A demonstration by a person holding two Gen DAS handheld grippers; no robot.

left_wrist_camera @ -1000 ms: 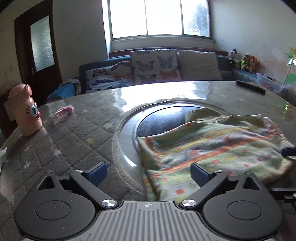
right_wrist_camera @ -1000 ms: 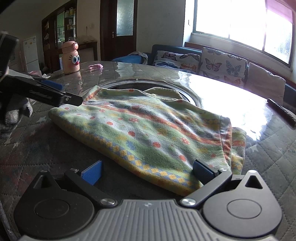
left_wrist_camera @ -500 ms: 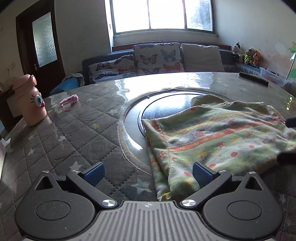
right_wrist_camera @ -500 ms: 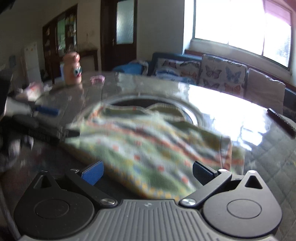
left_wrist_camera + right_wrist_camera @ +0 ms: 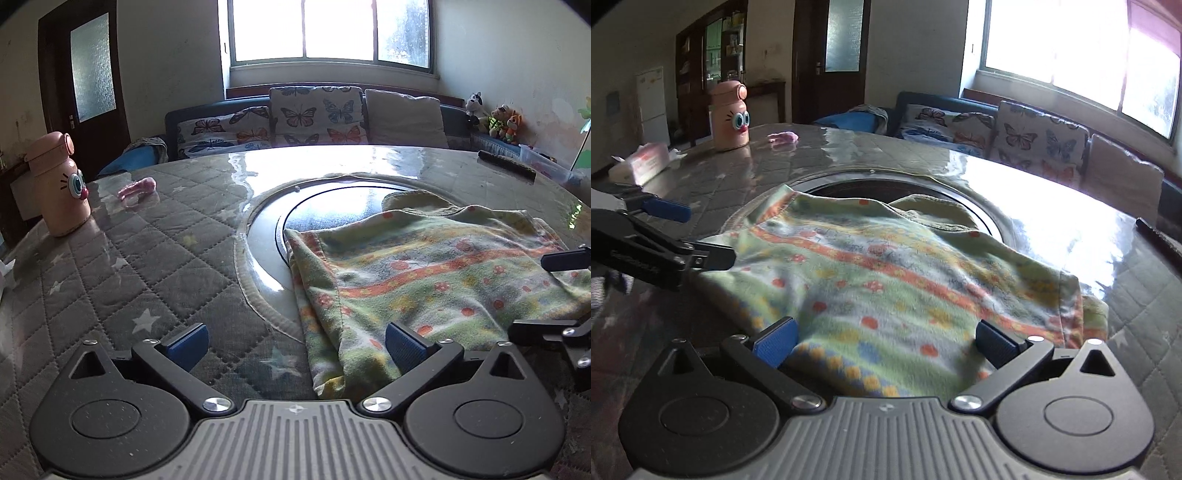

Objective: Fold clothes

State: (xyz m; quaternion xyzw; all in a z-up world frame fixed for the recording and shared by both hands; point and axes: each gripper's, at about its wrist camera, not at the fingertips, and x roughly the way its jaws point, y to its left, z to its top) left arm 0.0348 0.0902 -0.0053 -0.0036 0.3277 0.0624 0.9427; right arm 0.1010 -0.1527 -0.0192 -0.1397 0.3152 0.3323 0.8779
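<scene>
A green fleece garment (image 5: 424, 280) with orange stripes and dots lies folded on the round table, partly over the dark glass centre. My left gripper (image 5: 293, 343) is open just short of its near left corner, with the cloth edge lying by the right finger. My right gripper (image 5: 884, 341) is open, and the garment's (image 5: 894, 280) near hem lies between its blue pads (image 5: 775, 341). The left gripper's fingers (image 5: 713, 256) show at the left of the right wrist view, at the cloth's far corner. The right gripper's fingers (image 5: 565, 258) show at the right edge of the left wrist view.
A pink cartoon-face bottle (image 5: 59, 184) stands at the table's left, a small pink item (image 5: 137, 187) beyond it. A tissue pack (image 5: 641, 162) lies near the left edge, a dark remote (image 5: 506, 164) at the far right. A butterfly-cushioned sofa (image 5: 314, 122) sits behind the quilted table cover (image 5: 129, 266).
Both grippers have drawn back and lifted slightly from the garment. The right wrist view was blurred by motion half a second ago and is steady now. The cloth lies as before.
</scene>
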